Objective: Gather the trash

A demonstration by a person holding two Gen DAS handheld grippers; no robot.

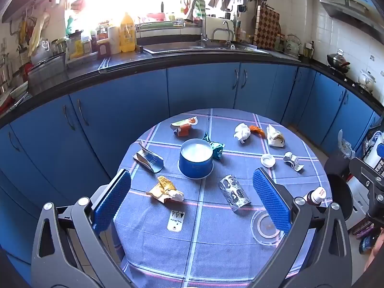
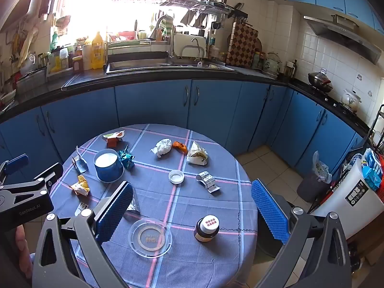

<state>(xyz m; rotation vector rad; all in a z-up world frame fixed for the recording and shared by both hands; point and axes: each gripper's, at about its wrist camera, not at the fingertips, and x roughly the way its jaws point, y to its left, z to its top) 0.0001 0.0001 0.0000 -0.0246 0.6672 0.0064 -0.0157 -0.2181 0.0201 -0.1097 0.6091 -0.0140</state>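
A round table with a blue checked cloth [image 1: 216, 244] [image 2: 211, 264] carries scattered trash. A blue tub [image 1: 195, 158] [image 2: 108, 165] stands near its middle. Around it lie a yellow wrapper [image 1: 165, 189] [image 2: 81, 186], a silver crushed wrapper [image 1: 234, 193], a white paper ball [image 1: 242, 132] [image 2: 162, 147], a teal foil wrapper [image 1: 216, 148] [image 2: 126, 159], a clear lid [image 1: 265, 225] [image 2: 150, 237] and a brown bottle [image 2: 207, 228]. My left gripper [image 1: 192, 201] is open above the near table. My right gripper [image 2: 192, 213] is open above the near right part.
Blue kitchen cabinets [image 1: 144, 105] with a dark counter and sink curve behind the table. A dark lined bin [image 2: 312, 184] and a white appliance [image 2: 355, 196] stand on the tiled floor at the right. A flattened carton [image 1: 148, 159] lies at the table's left.
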